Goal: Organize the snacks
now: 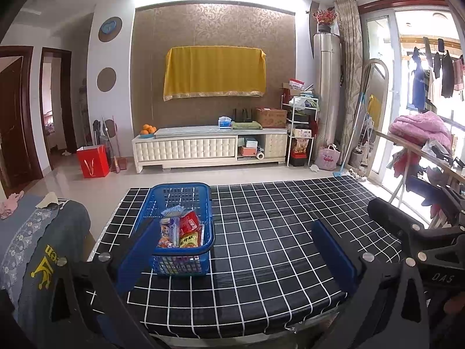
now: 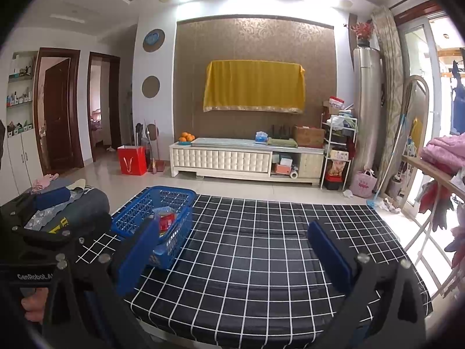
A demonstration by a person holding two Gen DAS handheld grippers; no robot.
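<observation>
Left tongs (image 1: 235, 250) spread, empty, above black white-grid bench (image 1: 276, 232); right tongs (image 2: 232, 250) likewise spread, empty. Blue slotted plastic basket (image 1: 203, 192) on bench's left part holds colourful snack packets (image 1: 186, 229). Bench otherwise bare: step looks either complete or unstarted. Next move likely reach into basket, pinch single packet

"das" in pale letters on the right gripper (image 1: 443, 277) body, seen from the left wrist; "genrobot.a", cut off, on the left gripper (image 2: 35, 276) body, seen from the right wrist. snack packet print unreadable.
</observation>
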